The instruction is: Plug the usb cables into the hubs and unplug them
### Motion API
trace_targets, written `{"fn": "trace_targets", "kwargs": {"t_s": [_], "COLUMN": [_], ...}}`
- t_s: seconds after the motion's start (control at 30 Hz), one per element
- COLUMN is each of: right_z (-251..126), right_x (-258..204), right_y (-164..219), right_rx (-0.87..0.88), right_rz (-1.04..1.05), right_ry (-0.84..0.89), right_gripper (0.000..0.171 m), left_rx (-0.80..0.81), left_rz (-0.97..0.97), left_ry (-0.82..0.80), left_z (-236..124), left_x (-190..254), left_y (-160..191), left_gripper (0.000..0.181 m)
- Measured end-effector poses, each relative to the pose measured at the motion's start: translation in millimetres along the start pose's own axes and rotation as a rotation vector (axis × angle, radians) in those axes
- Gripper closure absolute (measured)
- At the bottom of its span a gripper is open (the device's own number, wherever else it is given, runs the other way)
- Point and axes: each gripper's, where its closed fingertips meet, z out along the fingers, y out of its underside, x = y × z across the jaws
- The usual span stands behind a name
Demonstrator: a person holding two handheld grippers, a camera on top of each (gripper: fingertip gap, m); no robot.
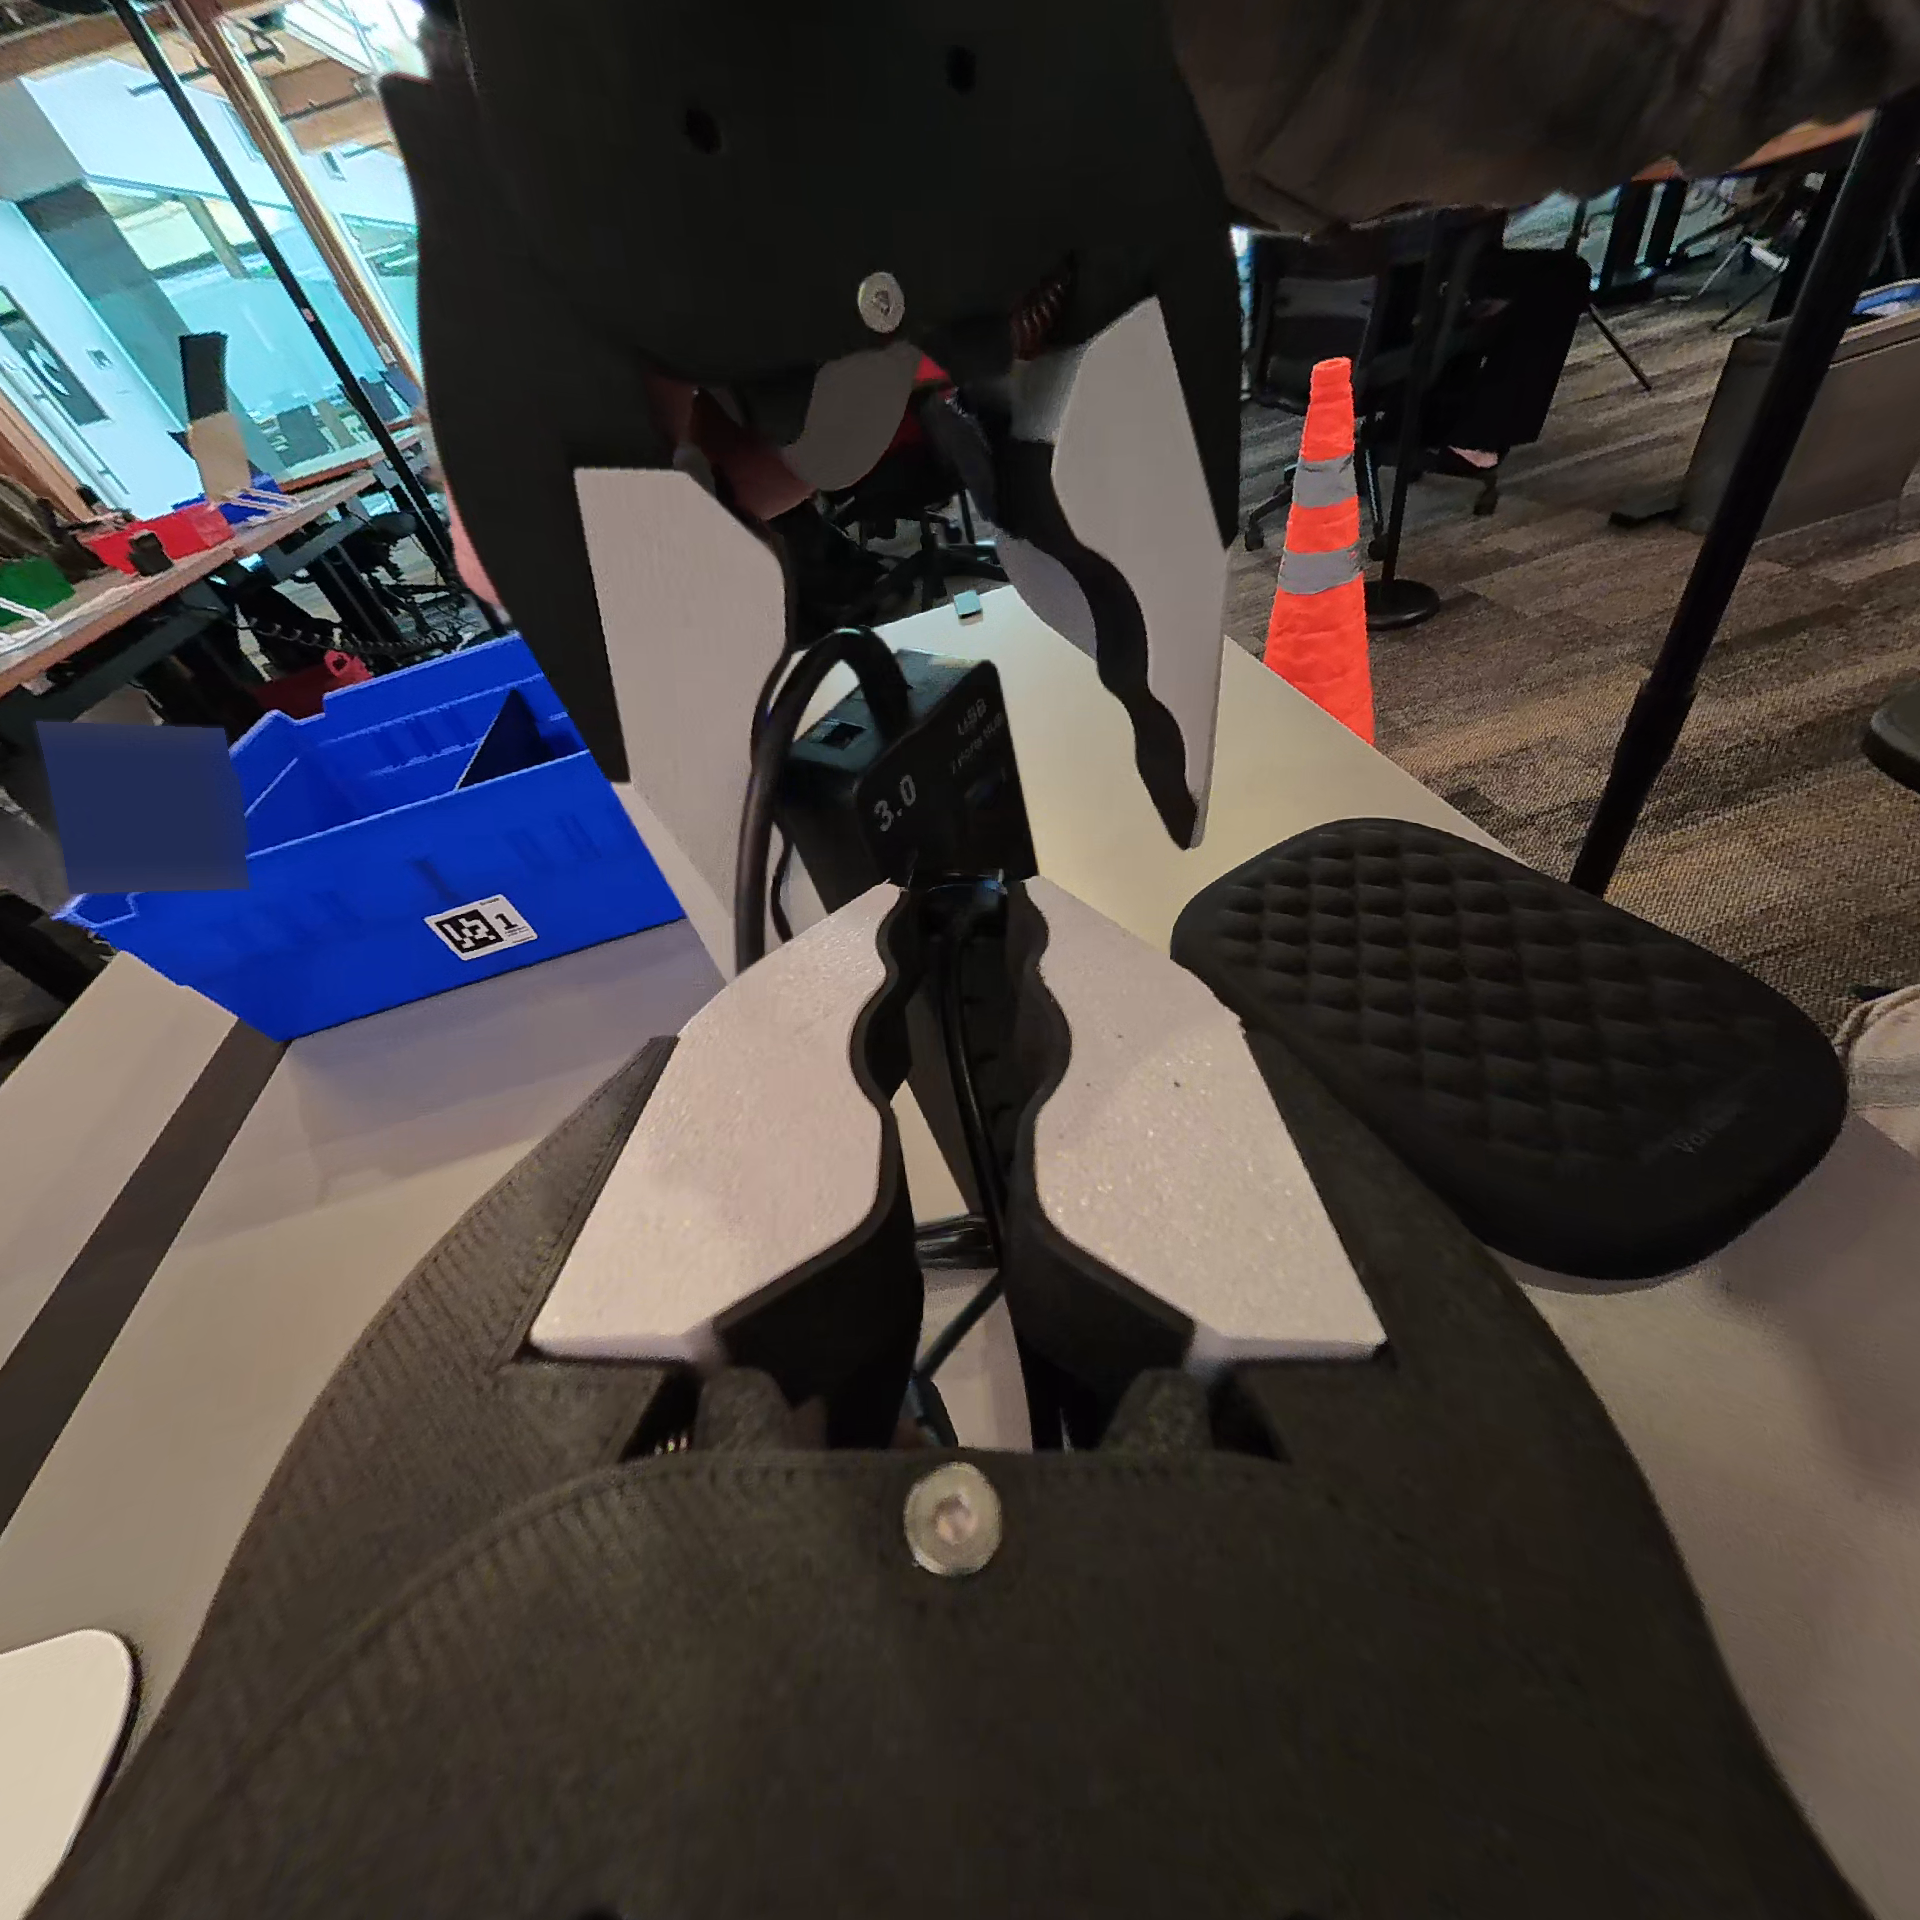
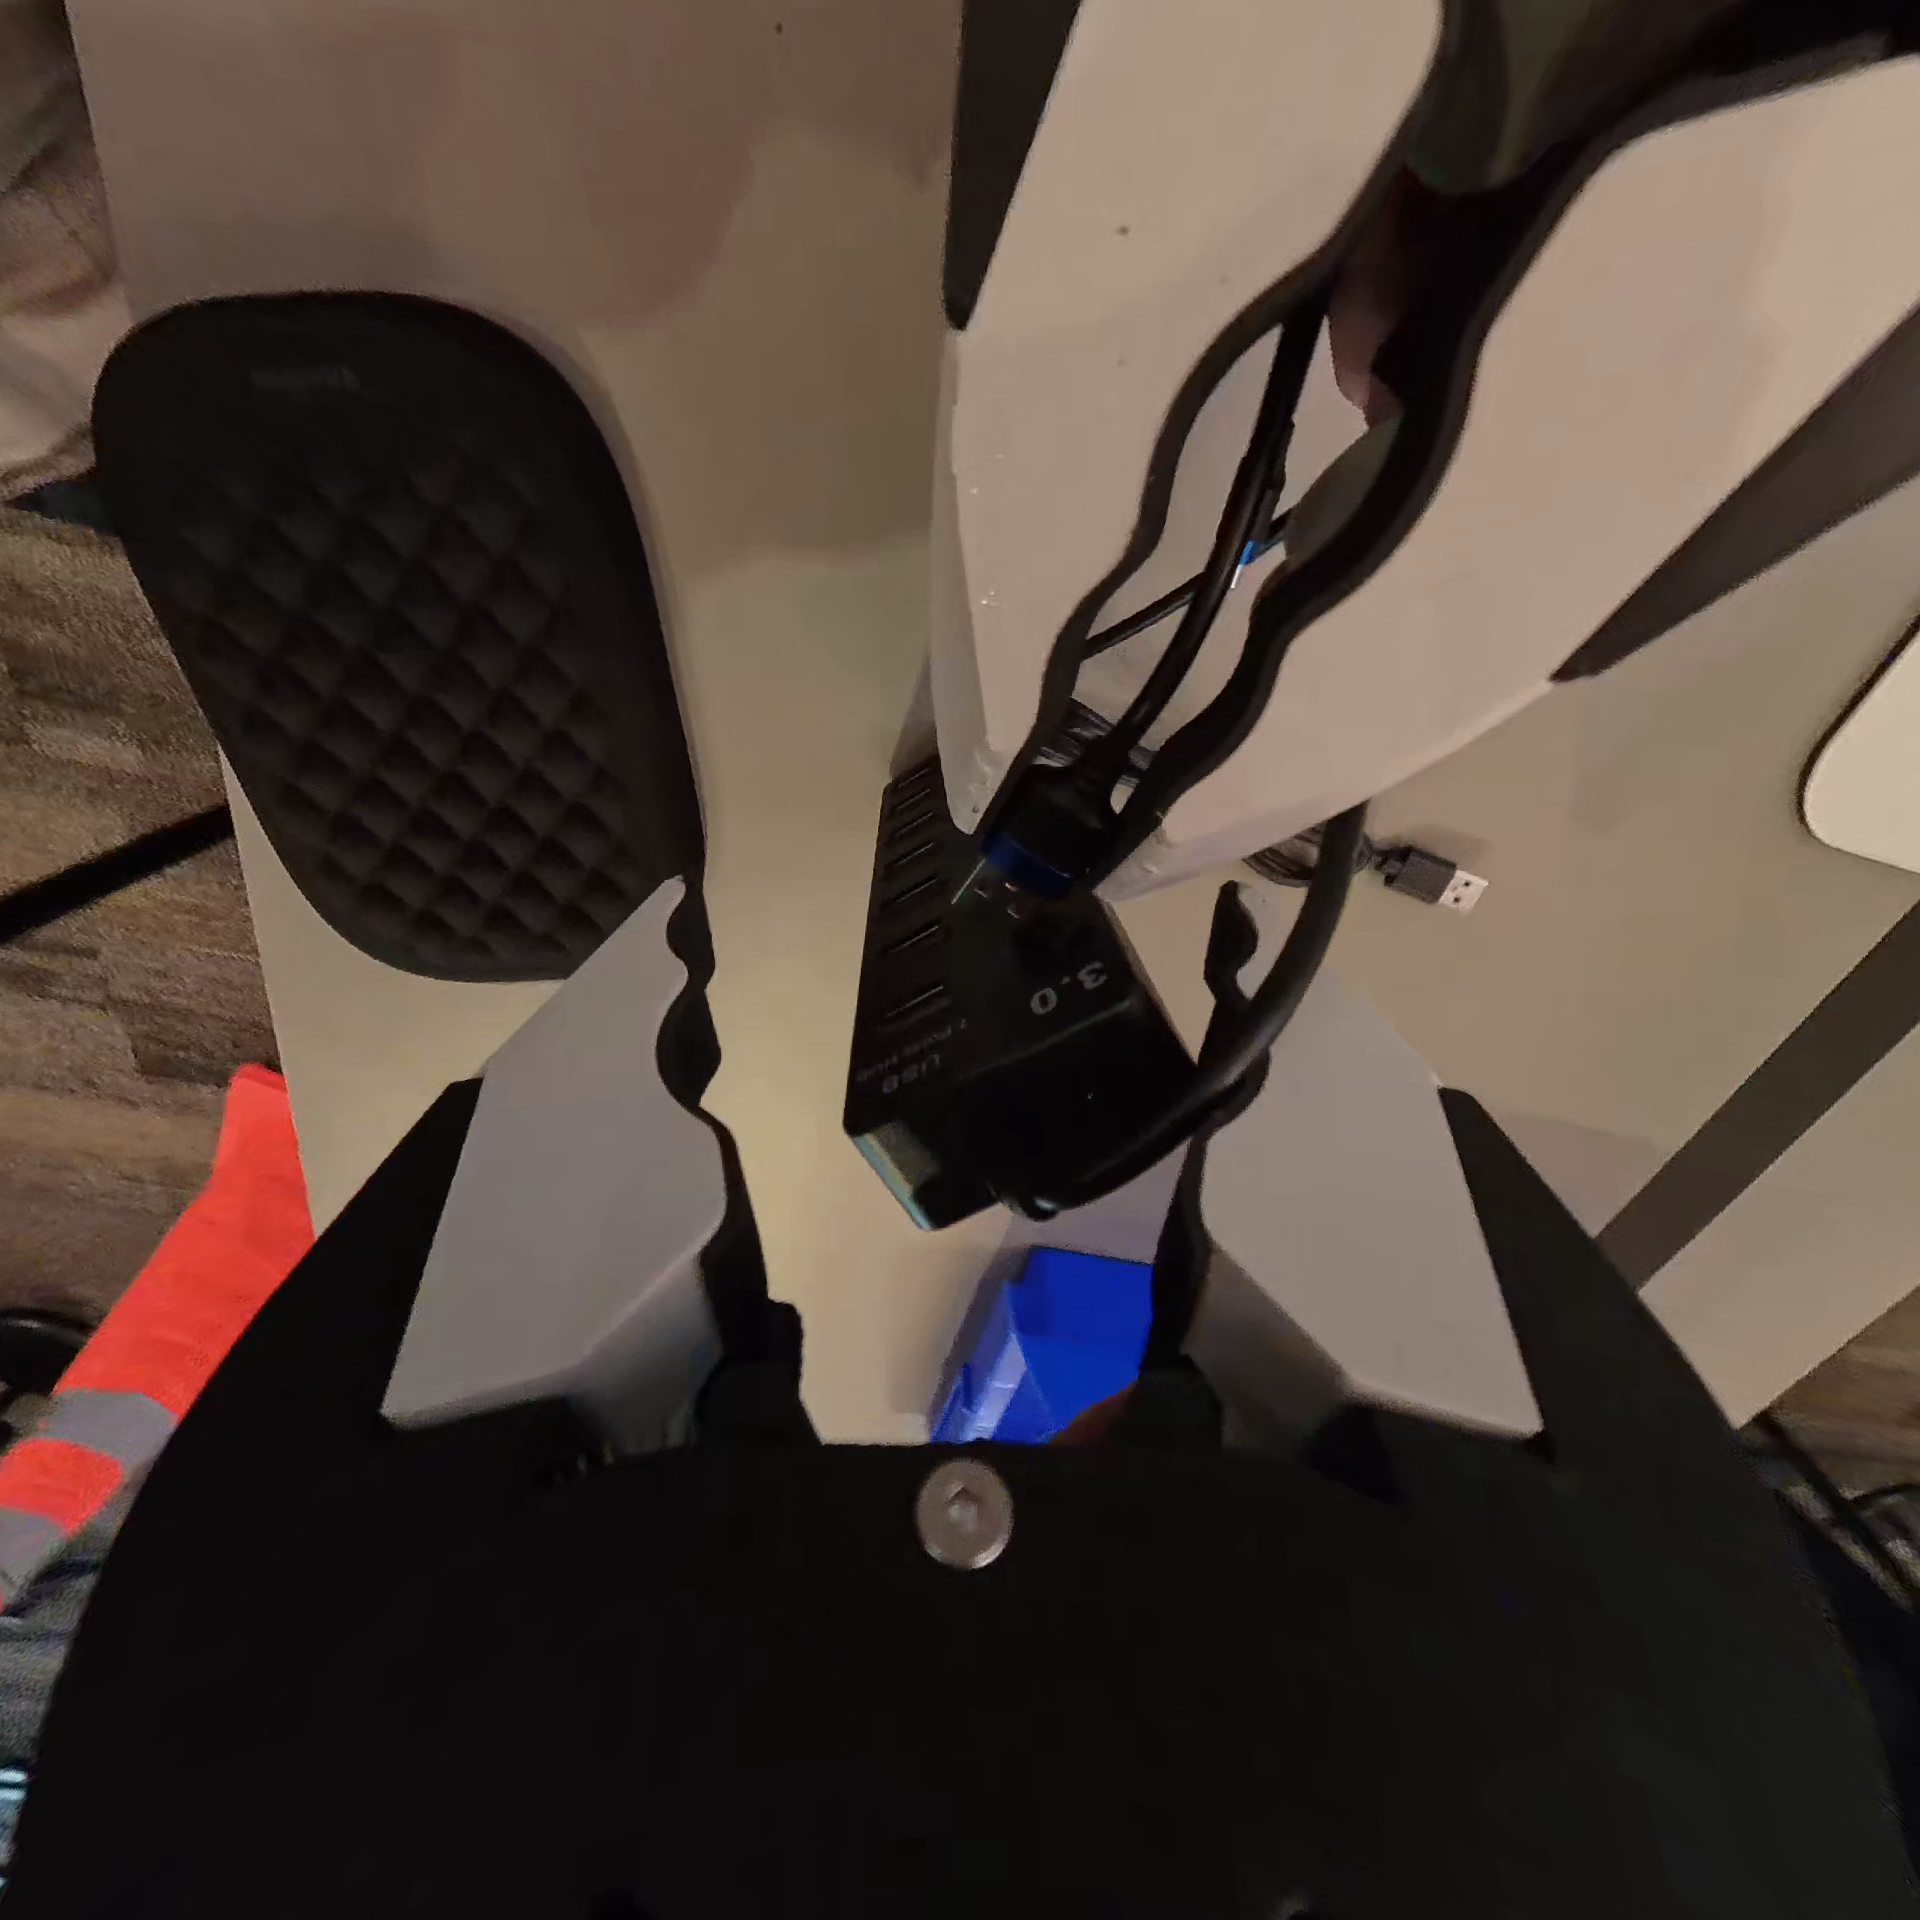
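Observation:
A black USB hub (image 1: 914,805) lies on the white table (image 1: 343,1122). My left gripper (image 1: 961,899) is shut on the black plug of a USB cable (image 1: 966,1049), and the plug's tip is at the hub. In the right wrist view the left gripper (image 2: 1049,852) comes in from above and its plug (image 2: 1029,857), with a blue ring, meets the top of the hub (image 2: 1039,1081). My right gripper (image 2: 954,899) is open, with one finger on each side of the hub and not touching it. It hangs above the hub in the left wrist view (image 1: 935,810).
A thick black cable (image 2: 1283,987) loops from the hub's end. A loose USB plug (image 2: 1439,885) lies on the table. A black quilted pad (image 1: 1507,1039) lies beside the hub. A blue bin (image 1: 416,831) sits at the far left. An orange cone (image 1: 1320,551) stands on the floor. The tips of both grippers are at nearly the same place.

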Motion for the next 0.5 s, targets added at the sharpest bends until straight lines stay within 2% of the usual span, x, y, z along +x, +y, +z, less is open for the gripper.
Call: {"fn": "trace_targets", "kwargs": {"t_s": [0.17,0.23,0.37,0.5], "right_z": [0.0,-1.5,-9.8,-10.9], "right_x": [1.7,0.6,1.8,9.1], "right_y": [4.5,8.0,15.1,20.4], "right_rx": [-0.02,-0.034,-0.061,-0.077], "right_rz": [-0.08,-0.063,-0.096,-0.2], "right_ry": [-0.004,-0.022,-0.018,0.021], "right_gripper": [0.091,0.081,0.075,0.078], "left_rx": [-0.012,-0.015,-0.017,-0.009], "left_rz": [-0.006,-0.002,0.004,-0.004], "left_ry": [0.002,-0.006,-0.016,-0.013], "left_z": [3.7,3.8,0.9,0.0], "left_x": [0.5,-1.6,-9.1,-13.9], "left_y": [1.6,1.9,1.9,1.0], "left_gripper": [0.166,0.165,0.165,0.165]}}
